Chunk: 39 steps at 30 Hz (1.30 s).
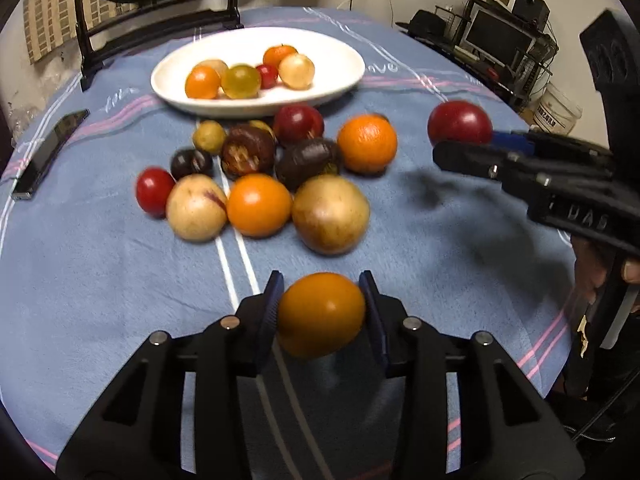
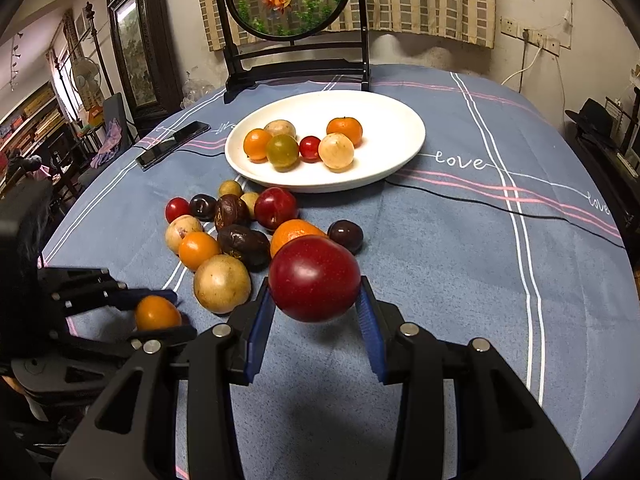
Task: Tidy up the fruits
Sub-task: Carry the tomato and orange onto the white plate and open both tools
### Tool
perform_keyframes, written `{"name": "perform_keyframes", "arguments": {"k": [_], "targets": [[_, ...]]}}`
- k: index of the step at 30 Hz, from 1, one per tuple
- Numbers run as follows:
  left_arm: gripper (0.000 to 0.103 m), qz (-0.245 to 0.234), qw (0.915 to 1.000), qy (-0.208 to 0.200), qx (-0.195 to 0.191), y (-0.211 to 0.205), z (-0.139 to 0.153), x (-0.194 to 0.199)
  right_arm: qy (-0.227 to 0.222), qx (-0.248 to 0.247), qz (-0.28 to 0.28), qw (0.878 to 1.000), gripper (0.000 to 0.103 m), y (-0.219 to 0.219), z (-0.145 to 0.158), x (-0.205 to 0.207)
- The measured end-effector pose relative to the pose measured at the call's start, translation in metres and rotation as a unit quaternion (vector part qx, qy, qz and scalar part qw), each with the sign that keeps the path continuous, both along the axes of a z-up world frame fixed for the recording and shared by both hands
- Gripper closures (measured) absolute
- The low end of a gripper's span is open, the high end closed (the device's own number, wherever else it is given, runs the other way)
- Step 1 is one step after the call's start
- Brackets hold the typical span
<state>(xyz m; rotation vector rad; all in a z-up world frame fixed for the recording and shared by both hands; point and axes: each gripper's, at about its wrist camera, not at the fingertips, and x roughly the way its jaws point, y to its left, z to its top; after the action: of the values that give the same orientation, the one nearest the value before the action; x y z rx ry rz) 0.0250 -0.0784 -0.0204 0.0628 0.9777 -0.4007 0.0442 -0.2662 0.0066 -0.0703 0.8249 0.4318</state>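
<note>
My left gripper (image 1: 320, 308) is shut on an orange fruit (image 1: 320, 314) and holds it above the cloth, near the front; it also shows in the right wrist view (image 2: 156, 312). My right gripper (image 2: 316, 300) is shut on a dark red plum (image 2: 314, 278), lifted above the cloth; the plum shows in the left wrist view (image 1: 460, 122) at the right. A white plate (image 1: 332, 60) (image 2: 396, 120) at the back holds several small fruits. A pile of loose fruits (image 1: 260, 168) (image 2: 236, 232) lies on the cloth in front of the plate.
The round table has a blue striped cloth (image 2: 480, 260). A phone (image 1: 50, 152) (image 2: 172, 140) lies at the left. A black cable (image 2: 500, 206) runs across the cloth right of the plate. A framed round fish picture on a black stand (image 2: 296, 0) rises behind the plate.
</note>
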Motion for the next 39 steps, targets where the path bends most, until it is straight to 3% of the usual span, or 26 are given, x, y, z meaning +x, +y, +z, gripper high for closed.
{"name": "perform_keyframes", "arguments": {"k": [9,18,27,39], "targets": [[0.063,0.027,0.9988,-0.041,-0.001,0.014,0.04,0.049,-0.027,-0.012,0.01,1.0,0.061,0.019,0.023,0.025],[0.063,0.079,0.9944,-0.069,-0.013,0.018,0.066,0.13,-0.039,-0.002,-0.014,0.999,0.061,0.039,0.047,0.087],[0.063,0.123,0.9908,-0.052,-0.022,0.016,0.041,0.178,0.003,0.008,-0.046,0.999,0.061,0.046,0.018,0.132],[0.063,0.123,0.9893,-0.078,-0.013,0.014,0.032,0.179,0.015,0.019,-0.055,0.998,0.061,0.042,0.006,0.137]]}}
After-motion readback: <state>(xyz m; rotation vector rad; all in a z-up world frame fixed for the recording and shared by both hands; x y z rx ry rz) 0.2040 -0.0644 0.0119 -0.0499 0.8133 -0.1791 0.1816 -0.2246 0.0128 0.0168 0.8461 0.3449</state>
